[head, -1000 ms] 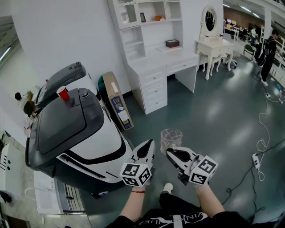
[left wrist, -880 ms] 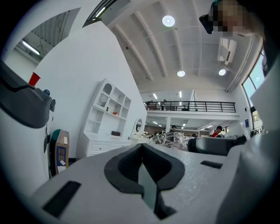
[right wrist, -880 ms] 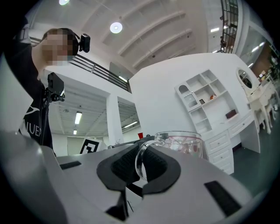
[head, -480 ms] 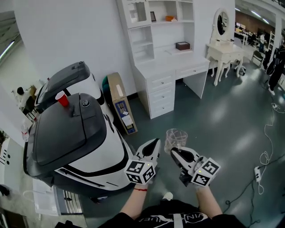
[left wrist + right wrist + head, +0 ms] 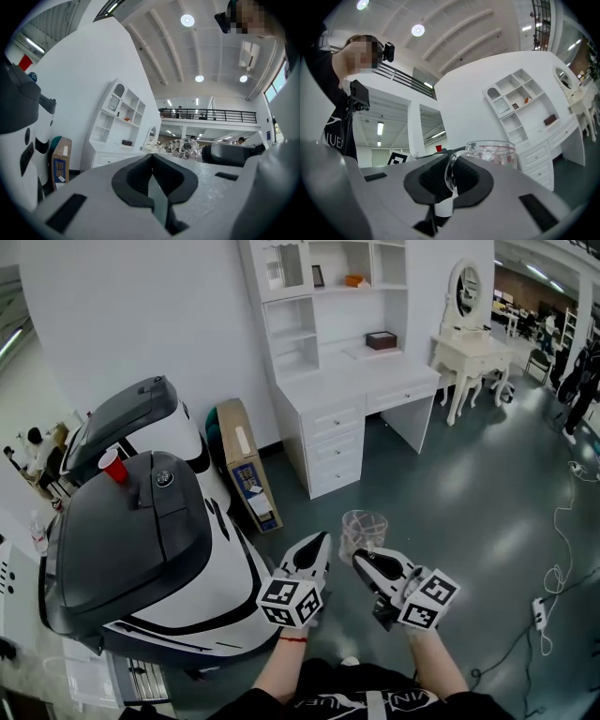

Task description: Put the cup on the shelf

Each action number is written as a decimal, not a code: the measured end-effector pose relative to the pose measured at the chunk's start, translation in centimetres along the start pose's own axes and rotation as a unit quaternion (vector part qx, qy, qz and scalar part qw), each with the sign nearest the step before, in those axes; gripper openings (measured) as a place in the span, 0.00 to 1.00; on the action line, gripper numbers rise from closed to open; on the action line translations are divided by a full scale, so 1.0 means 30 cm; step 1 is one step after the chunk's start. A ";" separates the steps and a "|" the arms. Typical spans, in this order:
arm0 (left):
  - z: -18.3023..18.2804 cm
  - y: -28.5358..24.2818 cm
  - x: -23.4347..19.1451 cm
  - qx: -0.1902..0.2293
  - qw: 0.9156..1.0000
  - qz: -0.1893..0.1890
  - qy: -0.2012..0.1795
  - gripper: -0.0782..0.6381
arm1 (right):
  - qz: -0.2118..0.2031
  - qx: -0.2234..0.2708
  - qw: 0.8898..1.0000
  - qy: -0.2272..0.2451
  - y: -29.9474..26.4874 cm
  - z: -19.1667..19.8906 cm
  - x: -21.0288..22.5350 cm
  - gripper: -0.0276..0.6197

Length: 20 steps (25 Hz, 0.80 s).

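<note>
A clear glass cup hangs in the air in front of me, held by its handle in my right gripper, which is shut on it. In the right gripper view the cup stands upright just past the pads, its handle pinched between them. My left gripper floats beside it to the left, shut with nothing in it; its pads meet. The white shelf unit with open compartments stands over a white desk against the far wall.
A large grey and white machine fills the left, with a red cup on top. A cardboard box leans by the wall. A white dressing table stands at the right. Cables lie on the grey floor.
The view has shifted a little, so the machine looms larger at the left and the shelf sits slightly further left. Both grippers and the cup keep the same pose.
</note>
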<state>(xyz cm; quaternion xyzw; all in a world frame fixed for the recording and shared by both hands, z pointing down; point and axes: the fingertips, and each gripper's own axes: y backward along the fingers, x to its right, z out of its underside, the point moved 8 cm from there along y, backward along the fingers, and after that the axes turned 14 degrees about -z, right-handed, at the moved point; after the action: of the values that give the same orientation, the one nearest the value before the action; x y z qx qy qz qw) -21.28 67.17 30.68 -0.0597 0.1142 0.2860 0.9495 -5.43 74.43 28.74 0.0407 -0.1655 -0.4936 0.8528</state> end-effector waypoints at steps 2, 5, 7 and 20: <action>-0.001 -0.022 -0.003 0.001 1.000 -0.002 0.003 0.12 | -0.003 -0.005 1.000 0.005 -0.008 -0.010 0.020 0.08; -0.010 -0.069 0.003 0.000 1.000 0.002 0.002 0.12 | 0.000 -0.006 1.000 0.010 -0.016 -0.028 0.061 0.08; -0.013 -0.103 0.006 -0.002 1.000 0.006 0.001 0.12 | 0.004 -0.005 1.000 0.012 -0.019 -0.036 0.093 0.08; -0.037 -0.420 -0.038 -0.002 1.000 0.029 0.004 0.12 | 0.020 -0.014 1.000 0.013 -0.070 -0.076 0.392 0.08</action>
<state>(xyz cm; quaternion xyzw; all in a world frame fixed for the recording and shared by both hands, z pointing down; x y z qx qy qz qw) -15.39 55.92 30.49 -0.0590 0.1189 0.3132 0.9404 -1.05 63.08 28.96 0.0325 -0.1483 -0.4782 0.8650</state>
